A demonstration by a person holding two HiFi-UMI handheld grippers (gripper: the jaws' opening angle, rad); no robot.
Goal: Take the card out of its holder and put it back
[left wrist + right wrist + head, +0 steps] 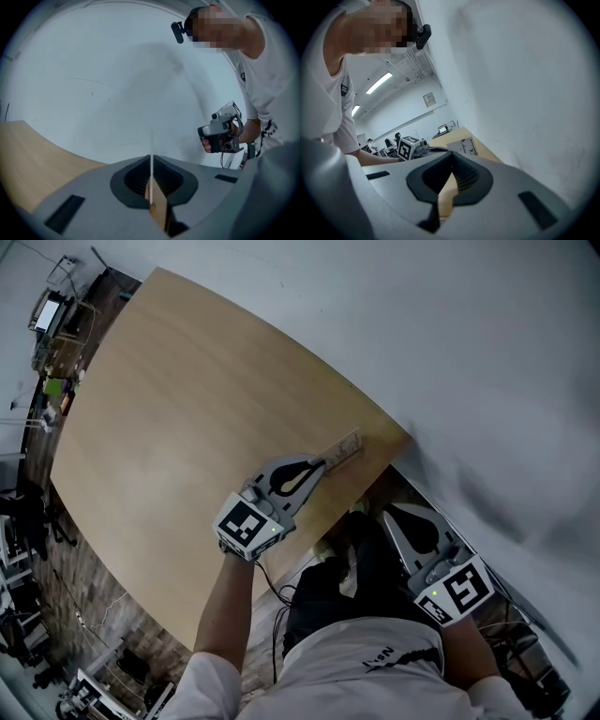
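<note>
A white card (345,448) stands on edge near the right corner of the wooden table (187,409). My left gripper (322,465) is shut on its near end. In the left gripper view the card (151,150) runs edge-on as a thin white line between the closed jaws (151,159). The right gripper view shows the card (462,146) upright with dark print, next to the left gripper's marker cube (408,149). I cannot make out the holder under it. My right gripper (394,514) hangs off the table's edge, lower right, shut with nothing in it (452,157).
A white wall (422,334) runs close behind the table's far edge. The person's dark trousers (328,592) and cables on the wood floor (122,615) lie below the near edge. Cluttered desks (56,324) stand at the far left.
</note>
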